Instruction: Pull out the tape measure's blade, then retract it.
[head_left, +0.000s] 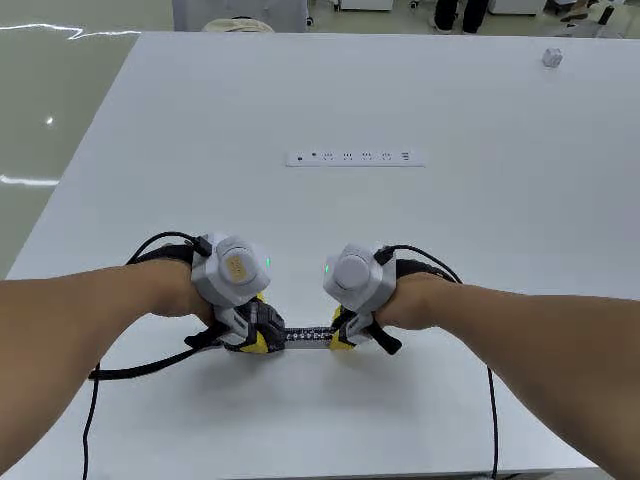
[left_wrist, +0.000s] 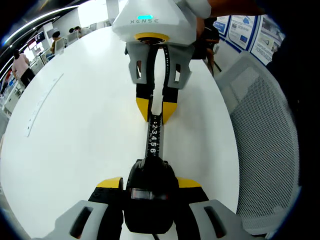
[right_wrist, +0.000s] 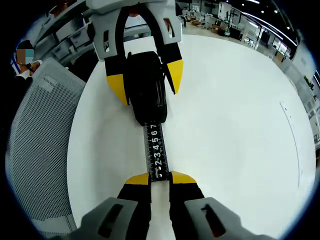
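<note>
My left gripper (left_wrist: 150, 183) is clamped on the black tape measure (left_wrist: 150, 202), and my right gripper (right_wrist: 160, 178) pinches the tip of its blade (right_wrist: 156, 147), with a short stretch drawn out between them. My forearms (head_left: 80, 320) reach in level, the grippers facing each other low on the table (head_left: 420, 90), nearer me than the power strip (head_left: 355, 158).

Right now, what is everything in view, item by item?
table: one, white, under everything
tape measure case: one, black, clamped in left claw
blade: one, black with white numbers, pulled out short between the claws
power strip: one, white, mid-table
small object: one, pale grey, table's far right
mesh chair: one, grey, beside table
left claw: one, black with yellow tips, shut on case
right claw: one, same colours, shut on blade tip
</note>
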